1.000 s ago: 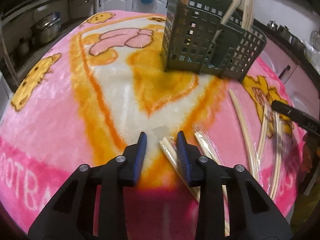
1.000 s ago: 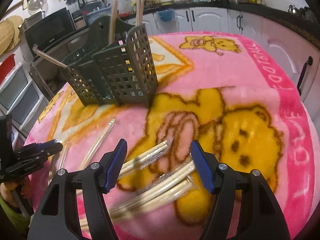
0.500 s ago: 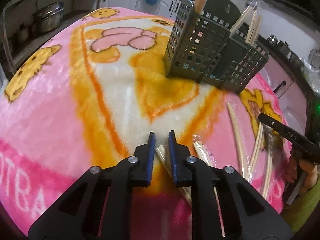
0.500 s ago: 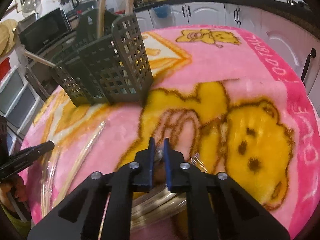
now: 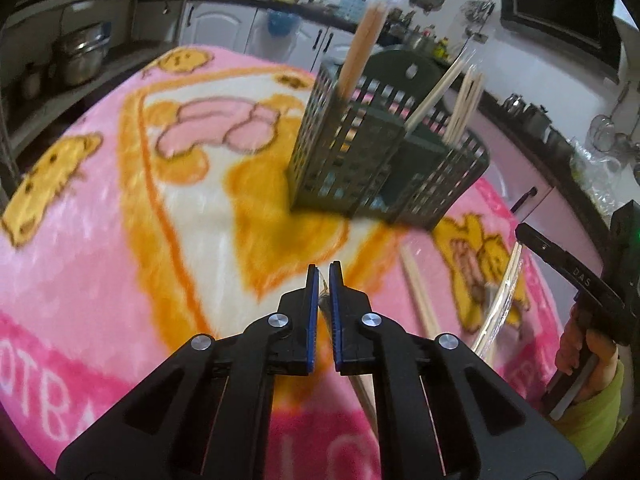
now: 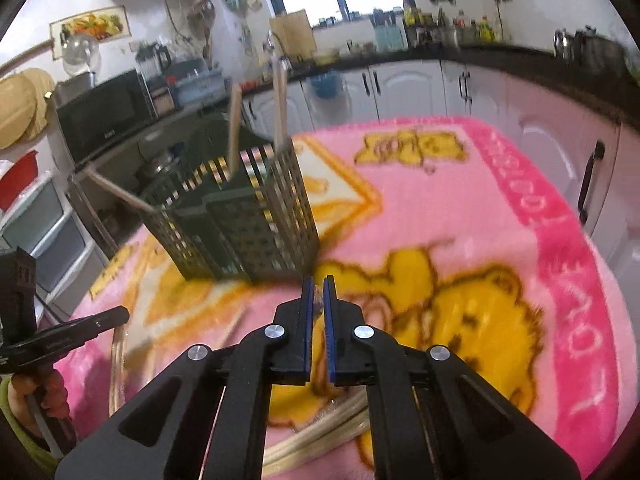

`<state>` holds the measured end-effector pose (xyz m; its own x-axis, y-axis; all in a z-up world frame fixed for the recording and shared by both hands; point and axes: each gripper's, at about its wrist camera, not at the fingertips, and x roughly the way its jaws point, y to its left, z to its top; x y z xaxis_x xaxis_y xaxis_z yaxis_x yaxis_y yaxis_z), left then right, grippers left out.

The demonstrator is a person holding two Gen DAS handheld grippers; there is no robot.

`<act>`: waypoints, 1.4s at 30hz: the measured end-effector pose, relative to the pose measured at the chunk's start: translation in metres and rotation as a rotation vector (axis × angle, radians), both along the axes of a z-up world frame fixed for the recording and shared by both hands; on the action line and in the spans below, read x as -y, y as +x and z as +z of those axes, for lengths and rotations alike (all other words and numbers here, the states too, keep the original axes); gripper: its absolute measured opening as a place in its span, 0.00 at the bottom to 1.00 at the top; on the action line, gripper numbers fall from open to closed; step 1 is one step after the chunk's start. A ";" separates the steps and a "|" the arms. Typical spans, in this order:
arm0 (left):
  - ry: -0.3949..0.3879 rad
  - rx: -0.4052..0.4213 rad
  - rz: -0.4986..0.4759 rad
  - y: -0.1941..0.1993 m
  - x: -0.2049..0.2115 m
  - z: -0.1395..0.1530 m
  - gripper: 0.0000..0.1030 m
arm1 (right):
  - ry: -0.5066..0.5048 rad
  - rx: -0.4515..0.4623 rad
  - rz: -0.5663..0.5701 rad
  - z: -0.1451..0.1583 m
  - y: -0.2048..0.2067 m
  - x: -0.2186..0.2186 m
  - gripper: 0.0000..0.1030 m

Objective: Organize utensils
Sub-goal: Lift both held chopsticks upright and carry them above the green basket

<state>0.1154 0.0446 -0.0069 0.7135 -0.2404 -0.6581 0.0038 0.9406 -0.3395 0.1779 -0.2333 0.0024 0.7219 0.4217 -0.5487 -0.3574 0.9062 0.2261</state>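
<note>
My left gripper (image 5: 324, 272) is shut on a plastic-wrapped pair of chopsticks (image 5: 362, 390), which slants down to the right under the fingers, above the pink blanket (image 5: 120, 240). My right gripper (image 6: 318, 280) is shut on another wrapped pair; only a sliver of its wrapper shows between the pads. In the left wrist view that pair (image 5: 502, 300) hangs from the right gripper's tip. The dark green slotted utensil basket (image 5: 360, 168) (image 6: 248, 224) stands ahead of both grippers. It holds upright chopsticks (image 5: 360, 44) (image 5: 464, 100).
More loose chopsticks lie on the blanket (image 5: 416, 292) (image 6: 320, 432). A hand in a green sleeve (image 5: 580, 344) grips the right tool. Kitchen counters and white cabinets (image 6: 420, 88) ring the table, with steel pots (image 5: 76, 60) to the left and a microwave (image 6: 104, 116).
Both grippers went from open to shut, each on a wrapped chopstick pair lying on the blanket. Both then rose and tilted up, so the basket now sits closer to centre.
</note>
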 end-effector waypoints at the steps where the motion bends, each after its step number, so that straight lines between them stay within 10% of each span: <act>1: -0.002 0.010 -0.004 0.001 0.000 0.003 0.03 | 0.003 0.014 0.001 0.004 -0.001 0.000 0.05; 42: -0.013 0.388 -0.196 0.049 0.070 0.153 0.01 | 0.007 0.373 0.045 0.129 -0.012 -0.019 0.02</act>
